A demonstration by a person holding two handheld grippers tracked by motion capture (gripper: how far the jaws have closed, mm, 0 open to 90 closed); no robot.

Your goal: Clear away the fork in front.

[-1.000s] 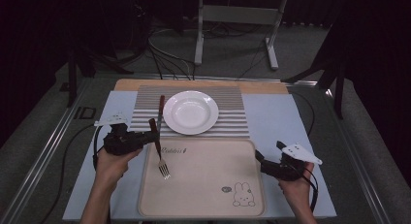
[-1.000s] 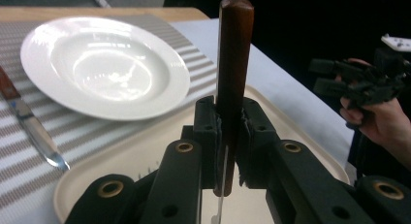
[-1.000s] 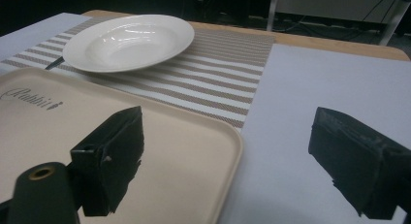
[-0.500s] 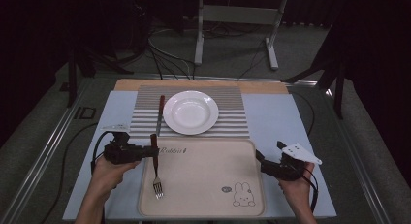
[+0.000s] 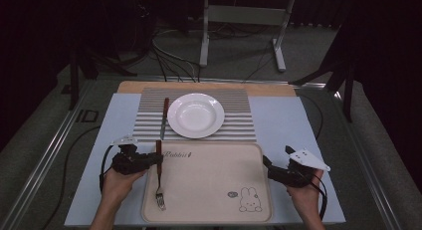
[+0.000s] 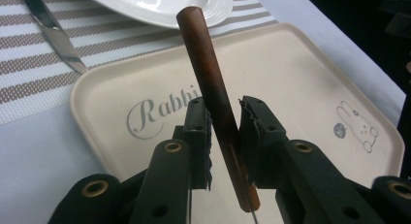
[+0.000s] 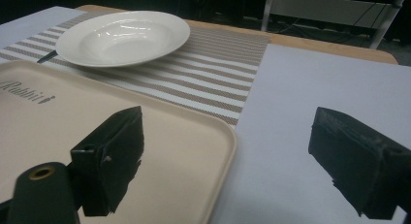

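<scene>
The fork [image 5: 159,182] has a dark brown wooden handle and a thin metal neck ending in small tines. Its long axis runs up and down the high view, tines toward the bottom edge, over the left side of the beige tray [image 5: 209,210]. The left hand-held gripper [image 5: 155,159] clamps its handle. The right hand-held gripper [image 5: 266,163], lower right, has its jaws spread apart.
</scene>
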